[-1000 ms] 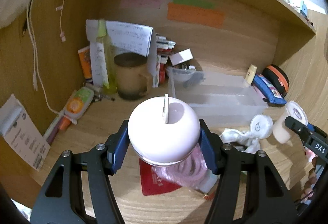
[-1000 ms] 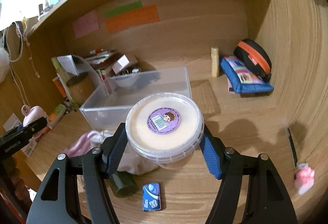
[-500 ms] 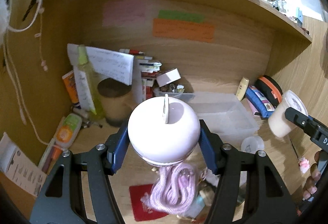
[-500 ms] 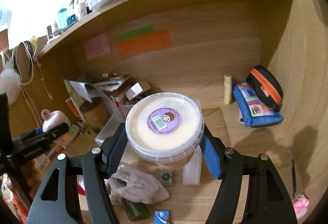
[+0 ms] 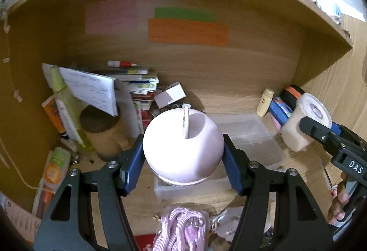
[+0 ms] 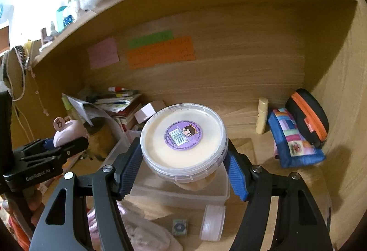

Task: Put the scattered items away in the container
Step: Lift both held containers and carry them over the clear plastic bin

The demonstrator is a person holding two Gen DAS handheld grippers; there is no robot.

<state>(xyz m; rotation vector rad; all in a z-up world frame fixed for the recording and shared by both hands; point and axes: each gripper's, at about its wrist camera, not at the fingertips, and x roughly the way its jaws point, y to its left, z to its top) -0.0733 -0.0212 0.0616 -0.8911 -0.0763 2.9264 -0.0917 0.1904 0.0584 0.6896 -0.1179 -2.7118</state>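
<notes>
So far the job looks only partly under way. The left gripper (image 5: 183,154) has its blue fingers (image 5: 134,167) pinching a round pink gadget (image 5: 183,147) with a small white tab on top, held up in the air above the near end of the clear plastic container (image 5: 250,136). The right gripper (image 6: 183,163) has its fingers (image 6: 236,179) clamped on the sides of a lidded round tub (image 6: 183,140) with a purple sticker, and this too hangs over the container (image 6: 183,193), seen through the right wrist camera just below and behind the tub. Neither thing has been let go, so neither counts as put away.

The container sits on the desk (image 6: 263,216) in the middle of the alcove. As far as its visible part shows, it holds little or nothing; much of its floor is hidden behind the two held items, so I cannot be sure.

A good deal is left. Near the front of the desk lie a pink cord (image 5: 181,230), a crumpled pale cloth (image 6: 149,237), a small square packet (image 6: 180,227) and a white ribbed lid (image 6: 212,222). On the right, against the back wall, are a cream tube (image 6: 261,118), a patchwork pouch (image 6: 293,140) and a black case with an orange zip (image 6: 307,118). On the left stands a heap of papers, bottles and a jar; whether those belong to the tidying I cannot tell.

My judgement: two items are on the point of delivery, and most of the scatter is untouched.
</notes>
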